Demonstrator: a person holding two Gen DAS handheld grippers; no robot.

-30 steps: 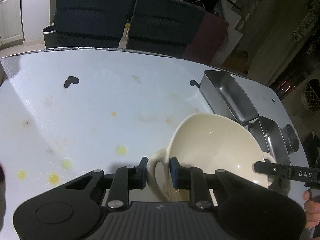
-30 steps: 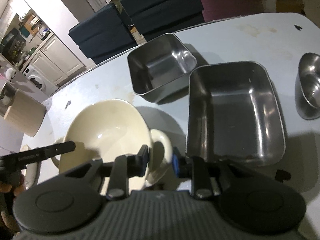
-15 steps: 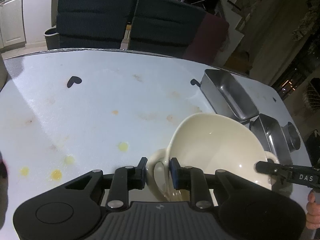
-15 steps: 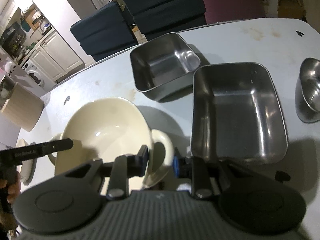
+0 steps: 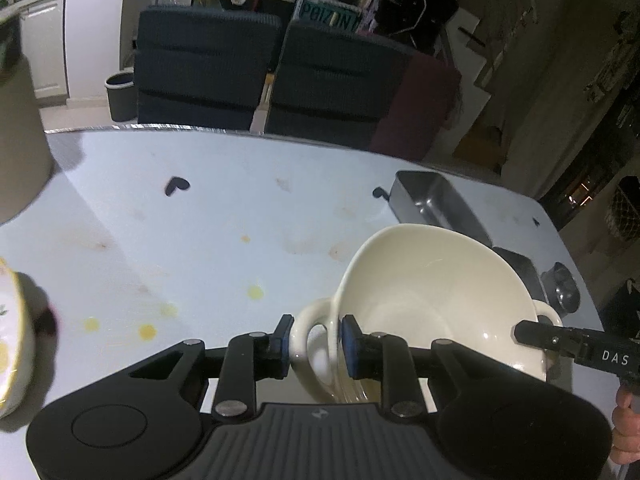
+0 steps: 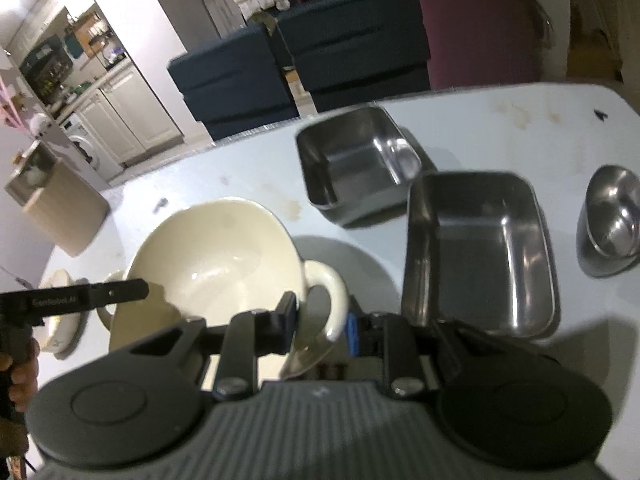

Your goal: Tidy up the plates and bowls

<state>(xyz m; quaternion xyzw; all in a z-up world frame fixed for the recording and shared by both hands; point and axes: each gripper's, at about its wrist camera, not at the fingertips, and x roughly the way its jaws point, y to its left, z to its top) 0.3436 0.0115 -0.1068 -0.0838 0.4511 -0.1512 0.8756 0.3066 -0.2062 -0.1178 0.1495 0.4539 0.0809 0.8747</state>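
Note:
A cream bowl [image 5: 432, 292] with a loop handle on each side hangs a little above the white table [image 5: 200, 240], casting a shadow below it. My left gripper [image 5: 314, 344] is shut on the bowl's near handle in the left wrist view. The right gripper's finger [image 5: 532, 334] reaches the far handle there. In the right wrist view the bowl [image 6: 224, 256] sits at centre left, and my right gripper [image 6: 322, 324] is shut on its other handle. The left gripper's finger [image 6: 120, 292] comes in from the left, held by a hand.
Two steel trays [image 6: 356, 164] [image 6: 480, 248] and a steel bowl [image 6: 612, 216] stand to the right. A patterned plate [image 5: 12, 340] lies at the table's left, with a beige canister [image 6: 60, 208] behind it. Dark chairs [image 5: 208, 72] line the far edge.
Both grippers have risen with the cream bowl held between them, so the table looks farther below. The patterned plate has come into the left wrist view at the left edge.

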